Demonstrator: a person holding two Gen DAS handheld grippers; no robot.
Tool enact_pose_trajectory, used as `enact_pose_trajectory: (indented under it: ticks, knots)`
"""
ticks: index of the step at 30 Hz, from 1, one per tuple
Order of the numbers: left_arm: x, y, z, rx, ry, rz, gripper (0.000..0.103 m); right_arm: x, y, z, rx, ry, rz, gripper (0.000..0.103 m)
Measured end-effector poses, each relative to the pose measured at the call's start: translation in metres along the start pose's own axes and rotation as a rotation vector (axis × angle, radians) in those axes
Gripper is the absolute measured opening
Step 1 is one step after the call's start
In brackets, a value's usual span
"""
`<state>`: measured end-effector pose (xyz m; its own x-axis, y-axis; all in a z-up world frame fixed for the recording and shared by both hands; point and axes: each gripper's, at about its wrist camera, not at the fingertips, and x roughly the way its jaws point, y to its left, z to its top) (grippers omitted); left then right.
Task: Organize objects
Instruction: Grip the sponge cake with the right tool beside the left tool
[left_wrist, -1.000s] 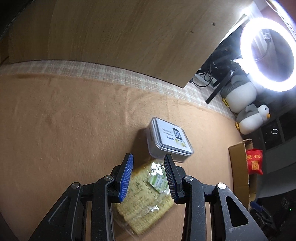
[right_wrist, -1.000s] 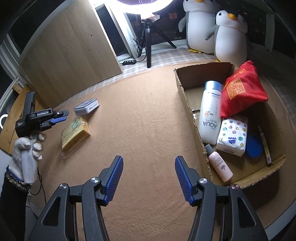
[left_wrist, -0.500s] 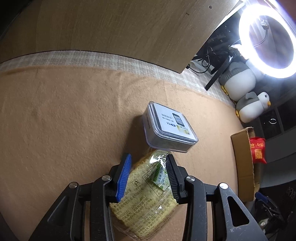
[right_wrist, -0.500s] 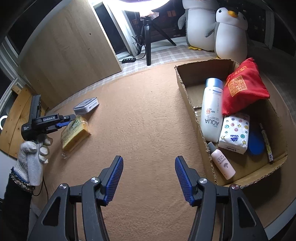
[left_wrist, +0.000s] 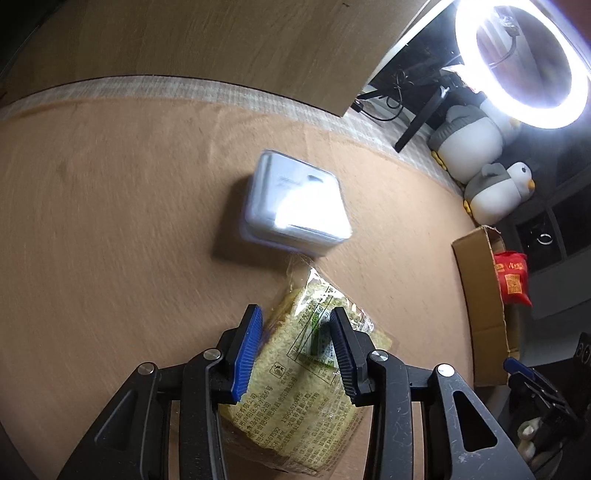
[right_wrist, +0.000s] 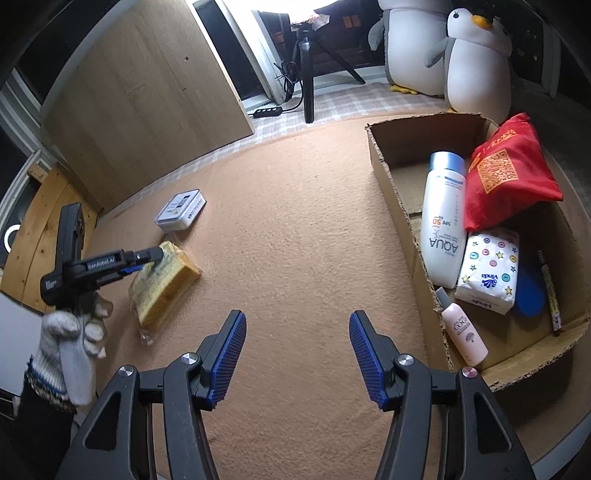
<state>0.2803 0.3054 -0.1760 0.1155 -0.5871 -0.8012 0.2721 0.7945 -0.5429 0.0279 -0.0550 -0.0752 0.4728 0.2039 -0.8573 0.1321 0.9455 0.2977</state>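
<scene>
A yellow noodle packet (left_wrist: 295, 406) in clear wrap lies flat on the tan cloth. My left gripper (left_wrist: 295, 314) hangs over its far end, narrowly open, and the wrap shows between and under the blue pads without being pinched. Just beyond sits a white lidded tin (left_wrist: 295, 203). From the right wrist view, a gloved hand (right_wrist: 74, 332) holds the left gripper (right_wrist: 155, 254) at the packet (right_wrist: 166, 291), with the tin (right_wrist: 181, 208) behind. My right gripper (right_wrist: 297, 321) stands open over bare cloth. The cardboard box (right_wrist: 399, 206) at right holds a sunscreen bottle (right_wrist: 443, 221), red pouch (right_wrist: 509, 173), tissue pack (right_wrist: 487, 269) and pink bottle (right_wrist: 463, 332).
A wooden board (right_wrist: 147, 110) leans at the back left. Behind the cloth stand a tripod (right_wrist: 308, 81) and two plush penguins (right_wrist: 476, 62). A ring light (left_wrist: 521, 62) glares at the upper right of the left wrist view. Bare cloth lies between the packet and the box.
The left gripper has slid forward and slightly down over the packet, toward the tin. The right gripper has stayed where it was.
</scene>
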Motion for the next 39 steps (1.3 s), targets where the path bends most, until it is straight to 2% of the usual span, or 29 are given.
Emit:
enact_pose_trajectory:
  ticks: [6, 10, 13, 22, 27, 31, 39]
  knots:
    - [-0.004, -0.012, -0.028, -0.056, -0.022, -0.002, 0.041, 0.008, 0.006, 0.001, -0.004, 0.023, 0.024, 0.054]
    - [-0.006, -0.021, -0.046, -0.045, 0.008, -0.024, 0.054, 0.013, 0.008, 0.003, -0.01, 0.034, 0.038, 0.054]
    - [-0.012, -0.026, -0.06, -0.033, 0.008, -0.029, 0.059, 0.018, 0.01, 0.003, -0.007, 0.049, 0.054, 0.054]
    - [-0.014, -0.051, -0.093, 0.057, 0.065, -0.1, 0.061, 0.045, 0.03, -0.001, -0.022, 0.145, 0.116, 0.056]
    - [-0.014, -0.063, -0.105, 0.114, 0.081, -0.105, 0.062, 0.07, 0.04, -0.002, 0.012, 0.23, 0.174, 0.056]
    - [-0.012, -0.067, -0.107, 0.136, 0.094, -0.1, 0.066, 0.086, 0.045, -0.005, 0.026, 0.275, 0.194, 0.056]
    - [-0.007, -0.069, -0.109, 0.164, 0.114, -0.099, 0.071, 0.101, 0.047, -0.007, 0.043, 0.31, 0.208, 0.056]
